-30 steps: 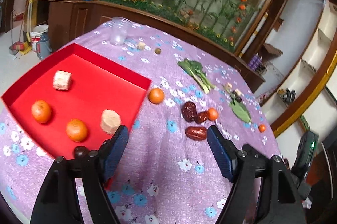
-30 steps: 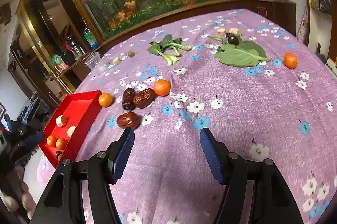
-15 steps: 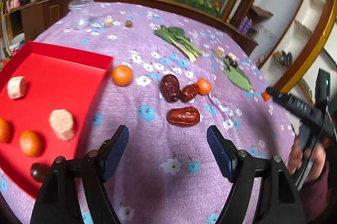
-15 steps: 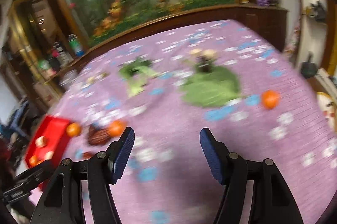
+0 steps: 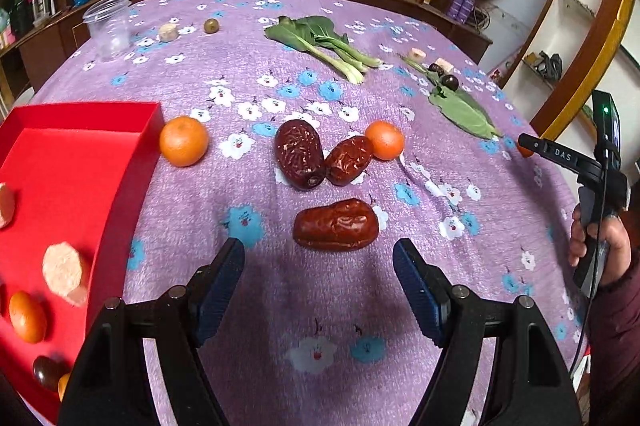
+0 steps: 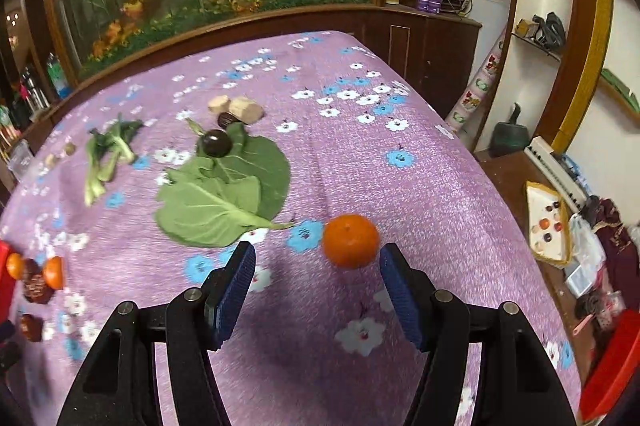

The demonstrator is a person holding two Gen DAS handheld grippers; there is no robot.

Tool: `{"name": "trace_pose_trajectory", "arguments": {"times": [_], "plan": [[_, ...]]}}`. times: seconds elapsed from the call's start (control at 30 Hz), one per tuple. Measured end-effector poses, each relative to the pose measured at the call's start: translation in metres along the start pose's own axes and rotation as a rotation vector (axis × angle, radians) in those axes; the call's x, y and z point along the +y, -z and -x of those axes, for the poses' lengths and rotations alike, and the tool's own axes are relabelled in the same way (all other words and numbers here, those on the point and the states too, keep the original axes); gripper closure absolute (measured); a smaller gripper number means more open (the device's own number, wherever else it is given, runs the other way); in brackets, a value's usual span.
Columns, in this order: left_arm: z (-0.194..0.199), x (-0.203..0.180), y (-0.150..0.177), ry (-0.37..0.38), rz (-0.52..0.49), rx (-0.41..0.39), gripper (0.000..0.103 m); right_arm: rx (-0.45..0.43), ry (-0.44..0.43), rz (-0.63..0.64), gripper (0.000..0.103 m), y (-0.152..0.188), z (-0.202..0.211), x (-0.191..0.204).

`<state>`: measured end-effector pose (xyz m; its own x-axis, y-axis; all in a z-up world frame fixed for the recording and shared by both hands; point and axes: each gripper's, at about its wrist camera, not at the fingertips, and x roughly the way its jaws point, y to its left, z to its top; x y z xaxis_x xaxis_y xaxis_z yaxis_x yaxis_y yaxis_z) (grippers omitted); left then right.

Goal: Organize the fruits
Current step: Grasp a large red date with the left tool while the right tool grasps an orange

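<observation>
In the left wrist view my left gripper (image 5: 320,278) is open and empty, just short of a red date (image 5: 336,225) on the purple cloth. Two more dates (image 5: 299,154) lie beyond it, between two tangerines (image 5: 184,141) (image 5: 384,140). The red tray (image 5: 80,154) at left holds tangerines, pale chunks and a dark fruit. In the right wrist view my right gripper (image 6: 316,278) is open and empty, with a lone tangerine (image 6: 351,240) just ahead near its right finger. The right gripper also shows at the right edge of the left wrist view (image 5: 560,156).
Bok choy (image 5: 324,44), a large green leaf (image 6: 224,194) with a dark fruit (image 6: 216,143) and pale chunks (image 6: 236,106) lie mid-table. A clear plastic cup (image 5: 109,26) stands far left. The table's right edge (image 6: 500,194) drops to a cluttered floor.
My left gripper moved right and closer to the dates, away from the tray. My right gripper swung right to face the lone tangerine near the table's right side.
</observation>
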<state>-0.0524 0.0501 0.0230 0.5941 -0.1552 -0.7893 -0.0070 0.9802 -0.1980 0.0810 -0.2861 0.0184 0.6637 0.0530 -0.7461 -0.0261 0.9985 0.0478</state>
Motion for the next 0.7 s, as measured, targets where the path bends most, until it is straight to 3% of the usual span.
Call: {"name": "trace_pose_trajectory", "arguments": {"times": [0.2,0.4,0.47,0.5,0.6,0.7], "plan": [[-0.022,-0.008,-0.009,-0.006,-0.028,0.039,0.028,0.021,0.023,-0.005,0.04,-0.001,-0.019,-0.005],[-0.033,-0.018,-0.017,-0.04,-0.074,0.031,0.028,0.027,-0.002,-0.063,0.061,-0.001,-0.024,-0.017],[-0.036,-0.022,-0.018,-0.07,-0.1,0.021,0.037,0.021,-0.025,-0.096,0.068,0.0,-0.023,-0.022],[-0.037,-0.024,-0.018,-0.103,-0.128,0.008,0.055,0.019,-0.032,-0.109,0.068,0.0,-0.023,-0.024],[-0.037,-0.024,-0.018,-0.114,-0.137,0.002,0.055,0.011,-0.05,-0.146,0.069,0.0,-0.022,-0.027],[-0.03,-0.016,-0.021,-0.109,-0.08,-0.007,0.055,0.008,-0.064,-0.153,0.069,0.0,-0.021,-0.026]]}}
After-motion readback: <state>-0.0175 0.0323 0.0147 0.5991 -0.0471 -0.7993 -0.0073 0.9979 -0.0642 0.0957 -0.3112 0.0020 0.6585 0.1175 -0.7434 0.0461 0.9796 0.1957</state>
